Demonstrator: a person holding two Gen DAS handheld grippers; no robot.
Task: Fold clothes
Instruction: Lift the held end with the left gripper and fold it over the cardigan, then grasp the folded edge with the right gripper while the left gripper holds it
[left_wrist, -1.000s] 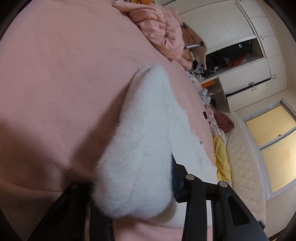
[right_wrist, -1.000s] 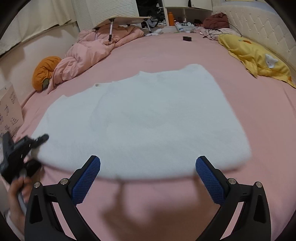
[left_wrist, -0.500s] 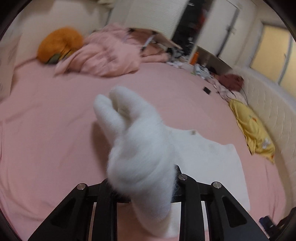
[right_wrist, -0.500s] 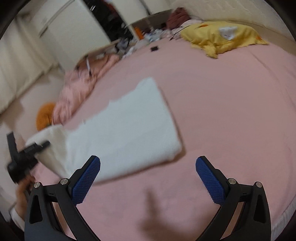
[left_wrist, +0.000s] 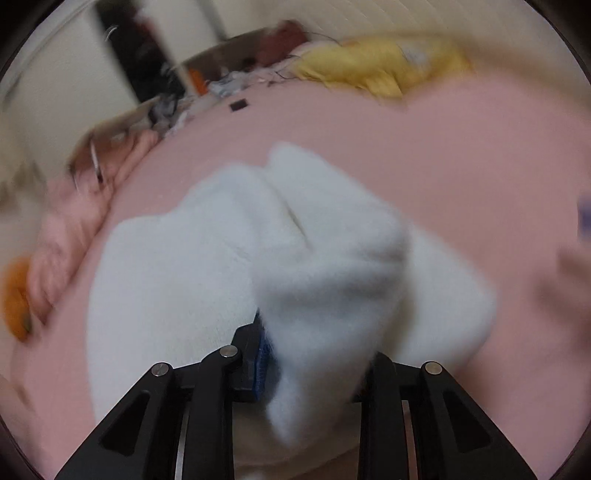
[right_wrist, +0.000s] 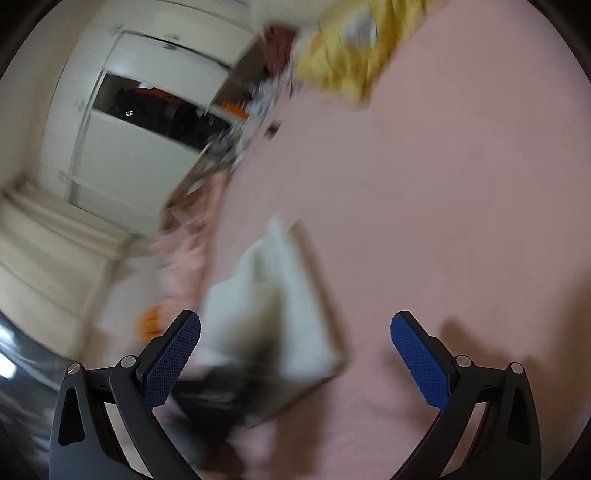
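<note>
Between my left gripper's (left_wrist: 314, 365) jaws: one bunched edge of the white fluffy garment (left_wrist: 229, 266), pinched and raised above the rest. A second ago this edge hung out beyond the spread cloth; now it is carried over the body lying on the pink bed (left_wrist: 461, 166), so a fold looks under way. My right gripper (right_wrist: 295, 354): jaws spread, holding nothing, swung away from the garment. Farther off: yellow bedding (left_wrist: 376, 70), blurred.
</note>
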